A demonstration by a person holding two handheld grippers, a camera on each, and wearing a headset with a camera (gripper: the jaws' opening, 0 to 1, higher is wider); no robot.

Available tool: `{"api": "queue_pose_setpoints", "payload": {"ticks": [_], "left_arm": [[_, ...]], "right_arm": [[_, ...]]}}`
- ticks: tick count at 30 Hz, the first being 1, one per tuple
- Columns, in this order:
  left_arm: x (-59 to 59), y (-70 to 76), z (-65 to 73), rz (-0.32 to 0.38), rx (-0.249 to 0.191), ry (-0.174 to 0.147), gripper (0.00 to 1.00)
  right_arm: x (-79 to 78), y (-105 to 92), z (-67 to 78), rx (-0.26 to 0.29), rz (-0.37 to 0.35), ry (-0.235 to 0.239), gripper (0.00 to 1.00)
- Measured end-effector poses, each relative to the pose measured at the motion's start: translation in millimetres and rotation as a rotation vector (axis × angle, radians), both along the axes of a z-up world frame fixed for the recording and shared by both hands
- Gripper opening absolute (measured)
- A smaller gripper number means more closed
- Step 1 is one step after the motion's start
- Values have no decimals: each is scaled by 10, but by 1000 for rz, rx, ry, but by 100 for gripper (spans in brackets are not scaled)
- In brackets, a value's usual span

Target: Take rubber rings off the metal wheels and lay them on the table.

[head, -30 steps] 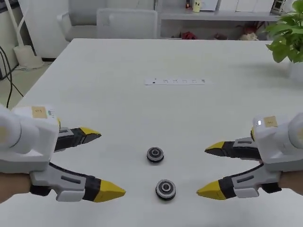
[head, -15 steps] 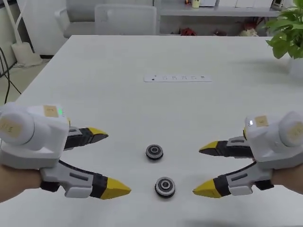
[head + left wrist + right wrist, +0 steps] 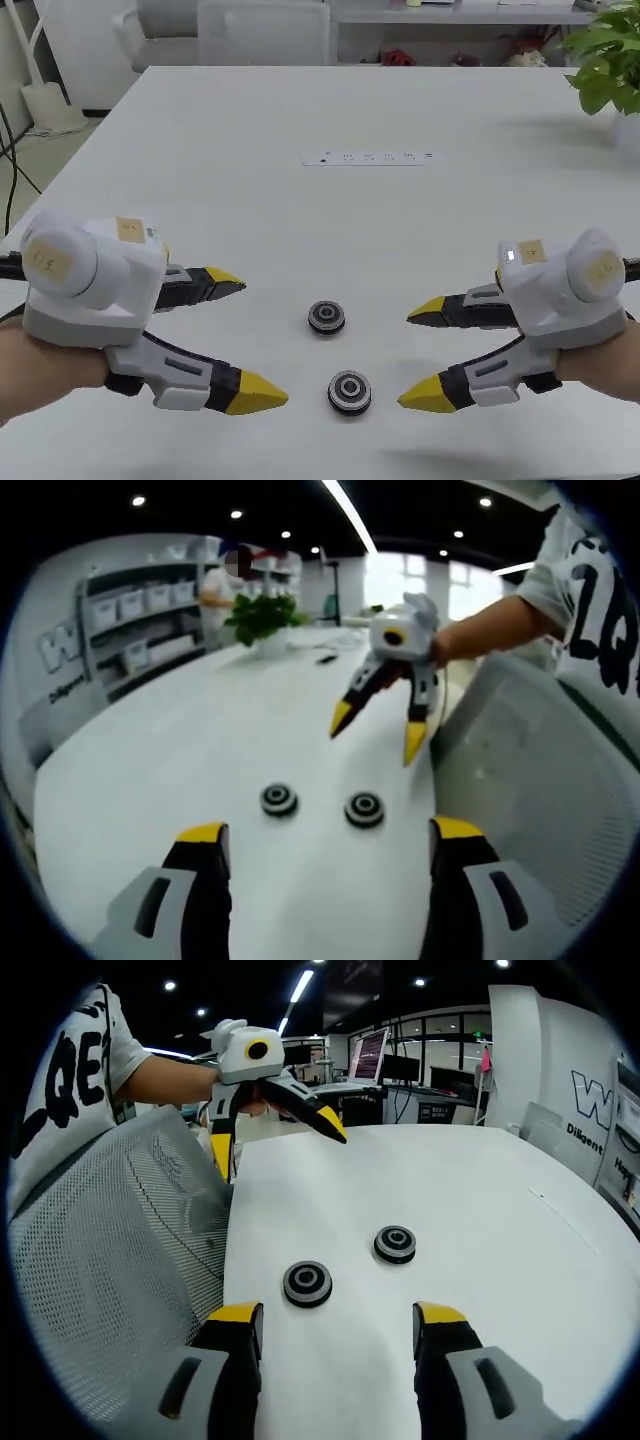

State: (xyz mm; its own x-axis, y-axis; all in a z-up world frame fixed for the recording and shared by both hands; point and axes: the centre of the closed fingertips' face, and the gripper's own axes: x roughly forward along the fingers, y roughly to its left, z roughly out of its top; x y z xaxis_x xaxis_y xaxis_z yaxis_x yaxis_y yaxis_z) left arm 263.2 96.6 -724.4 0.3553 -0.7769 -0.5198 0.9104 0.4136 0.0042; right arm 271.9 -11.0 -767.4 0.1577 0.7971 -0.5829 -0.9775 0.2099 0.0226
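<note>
Lying flat on the white table (image 3: 300, 120), the far wheel (image 3: 326, 317) and the near wheel (image 3: 350, 391) sit close together between the grippers. Each has a pale metal hub with a dark centre, and the black rubber rings (image 3: 289, 1284) are on them. The left gripper (image 3: 255, 340) and right gripper (image 3: 412, 357) hold their jaws spread wide, gripping nothing and clear of both wheels. Any groove or tread on the rings is too small to make out. The person's forearms are cut off at the head view's edges.
</note>
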Motion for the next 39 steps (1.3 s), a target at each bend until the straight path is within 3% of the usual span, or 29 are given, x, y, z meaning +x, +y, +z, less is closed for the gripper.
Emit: {"api": "queue_pose_setpoints", "payload": {"ticks": [13,39], "left_arm": [[23,-129,-113,-50,13,24,79],[-44,-421,-341,-144,35,74,61]], "right_arm": [[-57,132,-92,-13,61,14,55],[-93,266,-236,-2,93,52,40]]}}
